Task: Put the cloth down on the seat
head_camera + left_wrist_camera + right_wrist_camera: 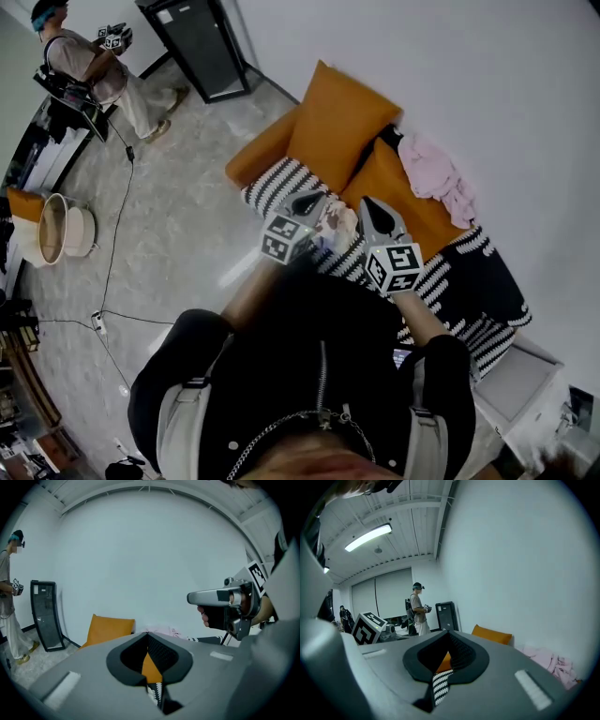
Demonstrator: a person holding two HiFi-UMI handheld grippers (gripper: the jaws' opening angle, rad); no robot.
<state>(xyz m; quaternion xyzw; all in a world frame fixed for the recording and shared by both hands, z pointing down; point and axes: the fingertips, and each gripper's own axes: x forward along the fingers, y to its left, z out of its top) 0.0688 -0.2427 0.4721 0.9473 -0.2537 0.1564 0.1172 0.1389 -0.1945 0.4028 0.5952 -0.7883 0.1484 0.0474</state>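
Although 2 pieces of fabric lie on the sofa, neither is in a gripper: the pink cloth (436, 178) sits crumpled against the white wall (497, 84), touching the nearer orange cushion (398, 192), while a pale patterned cloth (335, 223) lies on the black-and-white striped seat (281, 183), too small to make out in detail. Just above that patterned cloth in the head view, the left gripper (309, 200) and the right gripper (368, 202) hang side by side, apart from each other and clear of both fabrics. Each has its jaws pressed together at the tips and empty; only orange cushion and striped seat show behind the gap between the pads. A 2nd, larger orange cushion (337, 122) leans at the sofa's far end. Beyond it a black panel (199, 42) stands against the wall on the pale marbled floor (187, 234). Another person (94, 66) stands farther off on that floor, holding a marker-cubed device, and a thin cable (116, 234) trails past 2 round tubs (61, 230).
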